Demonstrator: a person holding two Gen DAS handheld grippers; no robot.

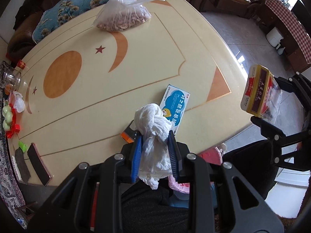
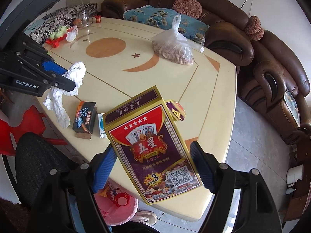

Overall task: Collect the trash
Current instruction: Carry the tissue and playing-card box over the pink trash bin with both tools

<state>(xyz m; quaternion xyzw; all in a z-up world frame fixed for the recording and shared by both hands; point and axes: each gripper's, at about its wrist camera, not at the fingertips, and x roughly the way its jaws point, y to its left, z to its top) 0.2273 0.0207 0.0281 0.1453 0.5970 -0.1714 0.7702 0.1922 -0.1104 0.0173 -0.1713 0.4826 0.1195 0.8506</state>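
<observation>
My left gripper (image 1: 155, 136) is shut on a crumpled white tissue (image 1: 153, 134) and holds it above the near edge of the cream table (image 1: 97, 116); it also shows in the right wrist view (image 2: 60, 97). My right gripper (image 2: 153, 153) is shut on an empty red and purple poker card box (image 2: 155, 149) with its flap open, held over the table's corner; it shows at the right in the left wrist view (image 1: 256, 91). A blue and white medicine box (image 1: 175, 104) and a dark orange-ended box (image 2: 84, 119) lie on the table. A pink-lined bin (image 2: 118, 207) stands below the table edge.
A plastic bag of nuts (image 1: 120, 19) lies at the table's far side. A phone (image 1: 38, 164), toys (image 1: 9, 120), a small tissue (image 1: 19, 103) and a glass jar (image 1: 10, 77) sit along the left edge. Brown sofas (image 2: 272, 77) stand behind. A red stool (image 2: 19, 124) stands beside the table.
</observation>
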